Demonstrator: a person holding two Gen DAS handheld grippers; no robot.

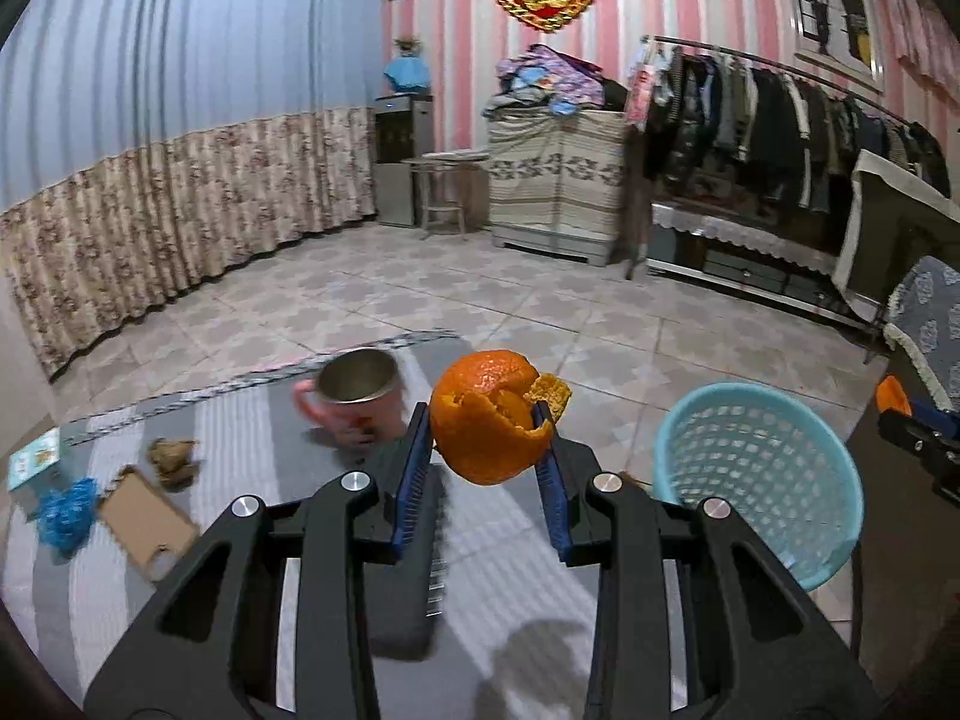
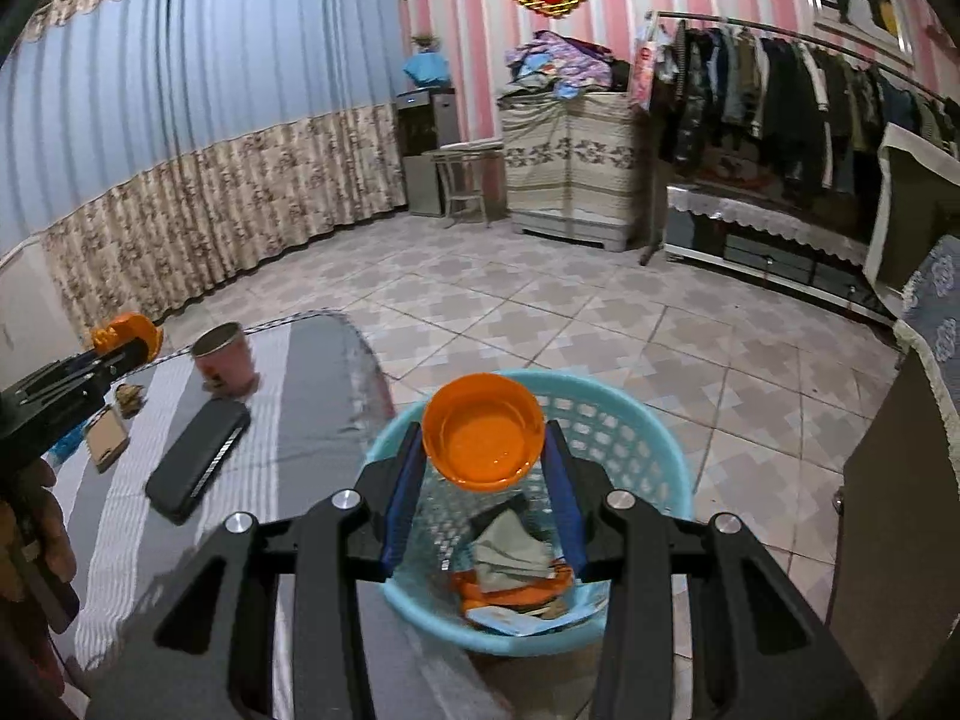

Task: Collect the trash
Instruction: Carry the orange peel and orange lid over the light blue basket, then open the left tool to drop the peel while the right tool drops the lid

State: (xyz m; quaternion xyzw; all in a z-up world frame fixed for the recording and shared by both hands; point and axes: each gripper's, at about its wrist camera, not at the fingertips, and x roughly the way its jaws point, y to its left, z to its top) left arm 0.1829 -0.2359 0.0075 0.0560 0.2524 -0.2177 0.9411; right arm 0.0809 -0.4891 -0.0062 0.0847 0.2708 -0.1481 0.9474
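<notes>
Over the blue basket (image 2: 630,420), right gripper (image 2: 483,450) clamps an orange lid (image 2: 483,441), due for release; left gripper (image 1: 486,420), pinching orange peel (image 1: 486,420), must travel right.

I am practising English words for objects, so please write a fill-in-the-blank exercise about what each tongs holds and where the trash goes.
1. The left tongs hold an orange ____.
2. The right tongs hold an orange plastic ____ above the basket.
3. The basket's colour is light ____.
4. On the striped table, the pink ____ stands upright beside the black phone.

Missing words: peel; lid; blue; mug
</notes>
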